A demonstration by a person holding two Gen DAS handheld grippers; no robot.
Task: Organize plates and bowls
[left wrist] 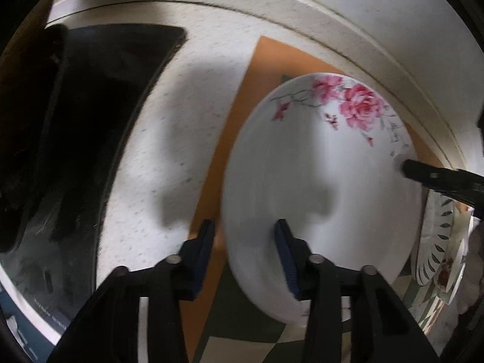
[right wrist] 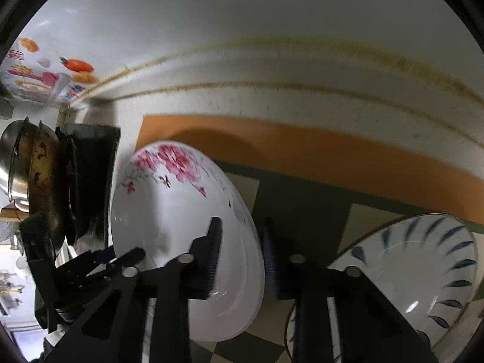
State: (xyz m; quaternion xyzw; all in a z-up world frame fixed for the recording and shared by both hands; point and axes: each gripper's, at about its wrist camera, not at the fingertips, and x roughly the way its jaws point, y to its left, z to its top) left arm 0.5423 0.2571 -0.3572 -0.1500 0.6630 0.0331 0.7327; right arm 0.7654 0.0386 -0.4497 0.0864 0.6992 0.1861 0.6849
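Observation:
A white plate with pink flowers (left wrist: 320,187) is held up between both grippers, tilted on edge. My left gripper (left wrist: 245,236) straddles its near rim, jaws wide, one finger on each side of the rim. My right gripper (right wrist: 240,248) straddles the opposite rim of the same plate (right wrist: 181,220), jaws also wide; one of its fingers (left wrist: 423,175) shows at the plate's far edge in the left wrist view. A white plate with blue leaf marks (right wrist: 417,269) lies at lower right, also seen in the left wrist view (left wrist: 438,242).
An orange-bordered checked mat (right wrist: 302,157) covers the speckled white counter (left wrist: 169,121). A black stove top (left wrist: 84,127) is on the left. Dark pans and a steel pot (right wrist: 36,175) stand by the stove. The wall (right wrist: 272,30) rises behind the counter.

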